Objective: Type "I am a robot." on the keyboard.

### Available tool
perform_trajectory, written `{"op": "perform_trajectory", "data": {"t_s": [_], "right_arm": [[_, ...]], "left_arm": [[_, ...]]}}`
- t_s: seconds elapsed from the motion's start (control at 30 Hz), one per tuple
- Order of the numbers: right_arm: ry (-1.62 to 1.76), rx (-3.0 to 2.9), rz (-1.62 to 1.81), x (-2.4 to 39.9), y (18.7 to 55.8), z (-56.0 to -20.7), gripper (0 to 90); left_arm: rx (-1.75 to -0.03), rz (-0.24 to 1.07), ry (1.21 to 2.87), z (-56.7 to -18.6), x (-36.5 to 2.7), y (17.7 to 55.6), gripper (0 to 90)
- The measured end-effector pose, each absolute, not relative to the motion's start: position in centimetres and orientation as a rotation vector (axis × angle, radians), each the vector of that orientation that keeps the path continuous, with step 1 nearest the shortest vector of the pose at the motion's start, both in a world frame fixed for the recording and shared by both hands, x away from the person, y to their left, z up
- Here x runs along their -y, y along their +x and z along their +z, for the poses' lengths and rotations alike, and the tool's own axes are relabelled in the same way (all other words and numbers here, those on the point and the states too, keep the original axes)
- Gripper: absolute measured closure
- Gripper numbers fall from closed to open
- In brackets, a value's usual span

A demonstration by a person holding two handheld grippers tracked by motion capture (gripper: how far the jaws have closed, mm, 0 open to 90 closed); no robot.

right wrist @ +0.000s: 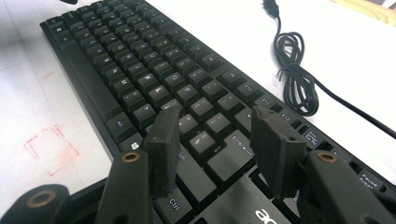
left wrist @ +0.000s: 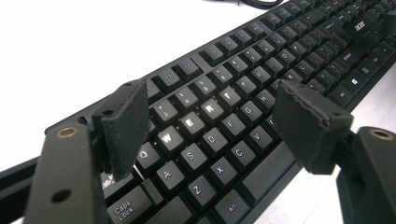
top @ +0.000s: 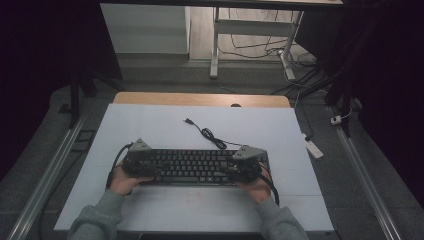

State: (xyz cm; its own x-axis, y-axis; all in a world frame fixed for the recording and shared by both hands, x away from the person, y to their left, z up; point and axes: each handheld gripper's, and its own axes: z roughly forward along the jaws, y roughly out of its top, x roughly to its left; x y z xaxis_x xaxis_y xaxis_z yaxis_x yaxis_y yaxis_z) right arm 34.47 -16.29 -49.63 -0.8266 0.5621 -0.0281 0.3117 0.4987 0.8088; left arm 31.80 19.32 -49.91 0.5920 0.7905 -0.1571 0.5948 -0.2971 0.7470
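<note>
A black keyboard (top: 192, 166) lies flat on the white table top (top: 165, 132), close to the near edge. My left gripper (top: 136, 162) hovers over its left end, jaws open above the letter keys (left wrist: 205, 116) with nothing between them. My right gripper (top: 244, 165) hovers over the keyboard's right end, jaws open over the Enter key area (right wrist: 219, 140), also empty. The keyboard (right wrist: 140, 70) stretches away in the right gripper view. Its black cable (top: 207, 134) lies bundled behind it, and the same cable (right wrist: 294, 70) ends in a USB plug (top: 188, 121).
A wooden strip (top: 200, 99) borders the table's far edge. Faint red marks (right wrist: 49, 147) are drawn on the white surface in front of the keyboard. Beyond the table stand desk legs (top: 215, 45), loose cables and a white power strip (top: 314, 148) on the floor.
</note>
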Motion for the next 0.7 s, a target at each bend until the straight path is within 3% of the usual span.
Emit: {"op": "perform_trajectory", "data": {"t_s": [0.47, 0.7], "right_arm": [[0.733, -2.463, 1.21, 16.1, 34.6, -49.7, 52.4], [0.733, -2.466, 1.211, 16.2, 34.7, -49.7, 52.4]], "left_arm": [[-1.081, 0.311, 2.011, -50.1, -18.4, 32.3, 44.3], [-1.044, 0.317, 2.019, -50.1, -18.0, 32.4, 70.7]]}}
